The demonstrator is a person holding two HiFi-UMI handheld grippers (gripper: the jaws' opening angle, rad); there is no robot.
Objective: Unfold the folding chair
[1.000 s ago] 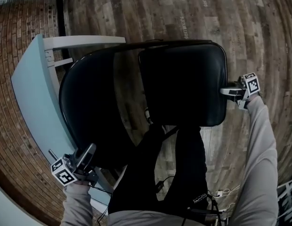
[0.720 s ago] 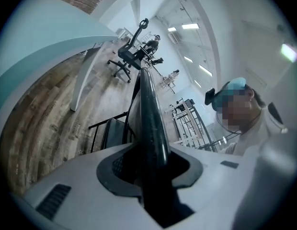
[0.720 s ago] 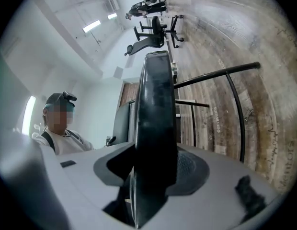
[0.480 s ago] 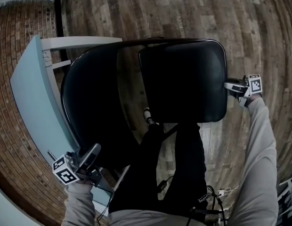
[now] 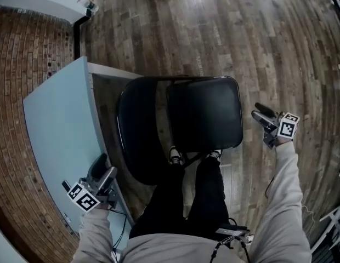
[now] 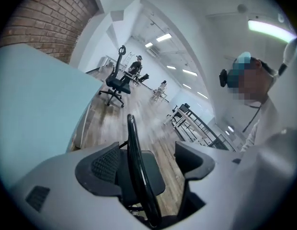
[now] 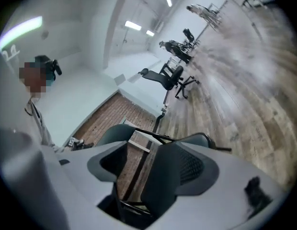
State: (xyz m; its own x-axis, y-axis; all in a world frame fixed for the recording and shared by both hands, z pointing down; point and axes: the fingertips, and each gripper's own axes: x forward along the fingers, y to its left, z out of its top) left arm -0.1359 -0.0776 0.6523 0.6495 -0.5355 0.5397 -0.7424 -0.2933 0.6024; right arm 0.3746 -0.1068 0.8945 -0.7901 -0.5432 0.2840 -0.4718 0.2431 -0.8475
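The black folding chair (image 5: 203, 111) stands opened out on the wooden floor, its seat to the right and its backrest (image 5: 140, 130) to the left. My left gripper (image 5: 101, 171) hangs off the backrest's near left side, clear of it, its jaws opening. Past those jaws (image 6: 148, 159) the backrest's black rim (image 6: 136, 176) shows, and no pad touches it. My right gripper (image 5: 263, 119) is just right of the seat, apart from it, jaws also opening. Through them (image 7: 153, 162) I see the chair (image 7: 160, 190) side-on with nothing gripped.
A light blue board (image 5: 60, 130) stands close on the chair's left, with brick (image 5: 22, 64) beyond it. The person's dark legs (image 5: 186, 201) are right behind the chair. Wooden floor (image 5: 241, 32) spreads ahead and to the right. Office chairs (image 6: 117, 80) stand far off.
Both grippers have let go of the chair, opened and risen away from it. The view has pulled up, so the chair looks smaller and sits lower.
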